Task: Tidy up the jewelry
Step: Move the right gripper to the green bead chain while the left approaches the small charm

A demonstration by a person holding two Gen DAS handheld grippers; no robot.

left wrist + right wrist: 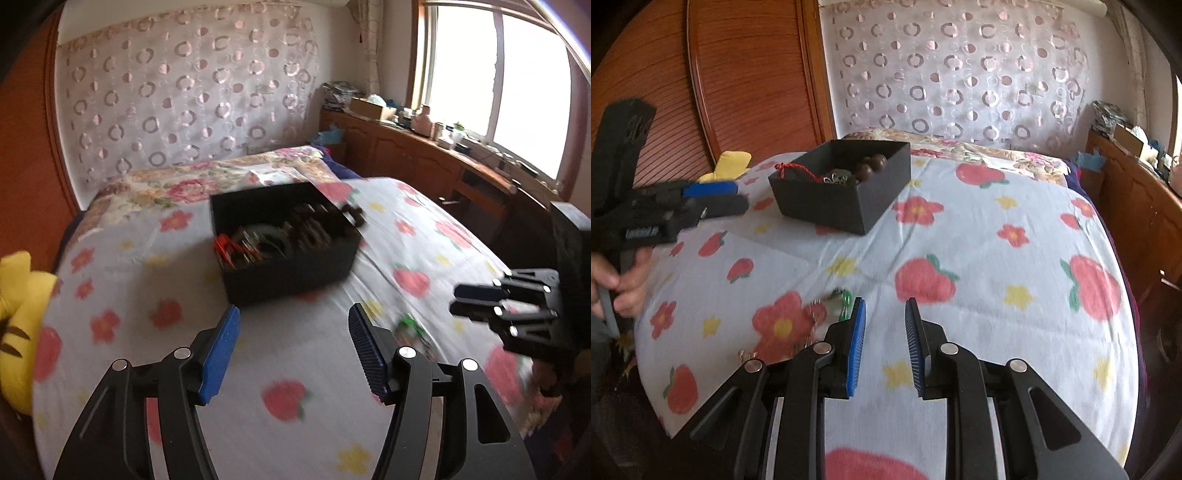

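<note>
A black open box (pixel 284 240) stands on the flowered bedspread and holds brown bead bracelets, dark rings and a red cord; it also shows in the right wrist view (pixel 846 184). A green-beaded piece of jewelry (pixel 844 301) lies on the bedspread just left of my right gripper's left finger; it is a green blur in the left wrist view (pixel 408 323). My left gripper (pixel 293 354) is open and empty, short of the box. My right gripper (pixel 885 347) is open and empty above the bedspread; it shows in the left wrist view (pixel 476 299).
A yellow plush toy (pixel 16 317) lies at the bed's left edge. A wooden cabinet (pixel 424 155) with clutter runs under the window on the right. A wooden panel (pixel 738 74) and patterned curtain stand behind the bed. More small metal jewelry (pixel 746 354) lies near the front edge.
</note>
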